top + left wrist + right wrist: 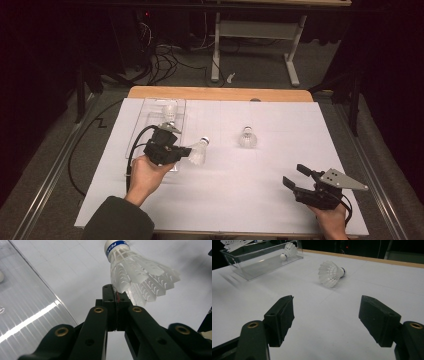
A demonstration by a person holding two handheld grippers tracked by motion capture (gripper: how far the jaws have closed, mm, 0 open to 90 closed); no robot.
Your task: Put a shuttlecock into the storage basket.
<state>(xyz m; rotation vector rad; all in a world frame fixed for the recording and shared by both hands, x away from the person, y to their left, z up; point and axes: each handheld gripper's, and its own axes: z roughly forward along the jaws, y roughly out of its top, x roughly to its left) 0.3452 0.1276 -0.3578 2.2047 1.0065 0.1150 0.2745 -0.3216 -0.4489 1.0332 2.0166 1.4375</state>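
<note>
My left gripper is shut on the feather skirt of a white shuttlecock, just to the right of a clear plastic tray. In the left gripper view the jaws meet on the skirt's rim. That shuttlecock sticks out beyond them, its blue-banded cork pointing away. A second shuttlecock lies on its side on the white sheet mid-table. A third rests inside the tray at its far end. My right gripper is open at the near right with nothing between its jaws.
A white sheet covers the table, with a wooden strip along the far edge. The clear tray sits at the far left. Black cable trails from the left gripper. Desk legs and cables stand on the floor beyond the table.
</note>
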